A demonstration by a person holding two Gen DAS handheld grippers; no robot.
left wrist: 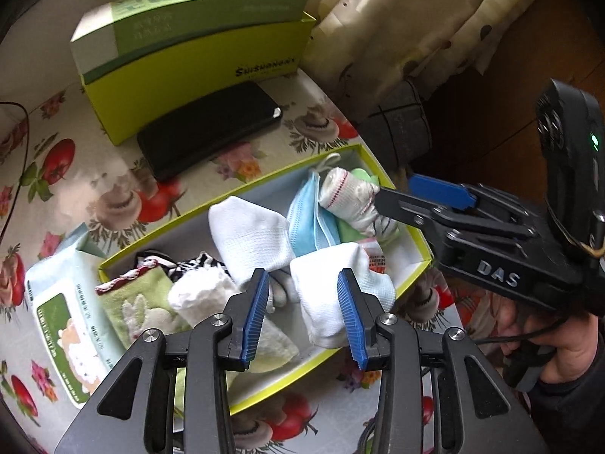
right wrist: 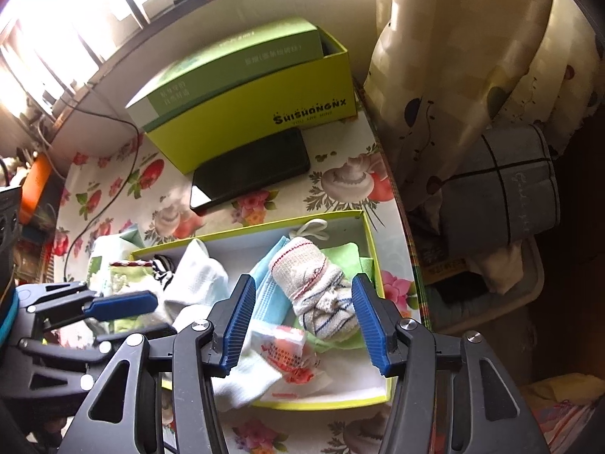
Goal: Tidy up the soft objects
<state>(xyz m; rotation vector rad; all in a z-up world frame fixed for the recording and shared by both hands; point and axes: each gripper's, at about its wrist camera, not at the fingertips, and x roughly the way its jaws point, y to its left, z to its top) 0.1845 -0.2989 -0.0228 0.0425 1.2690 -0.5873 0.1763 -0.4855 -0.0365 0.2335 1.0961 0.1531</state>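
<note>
The soft things, like the white sock (left wrist: 332, 295) and blue mask (left wrist: 308, 223), already lie in the tray (left wrist: 410, 230) at the frame's middle, little seems left, and both the left tool (left wrist: 302, 310) and right tool (right wrist: 302, 321) hang open, holding nothing.

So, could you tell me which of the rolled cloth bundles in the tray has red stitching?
The rolled bundle at the tray's right end, beside the blue mask; the other white socks are plain.

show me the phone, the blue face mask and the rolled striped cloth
phone (right wrist: 251, 168), right wrist view, middle of its dark screen
blue face mask (left wrist: 308, 223), left wrist view, middle of its pleated front
rolled striped cloth (right wrist: 321, 287), right wrist view, middle of the roll
</note>
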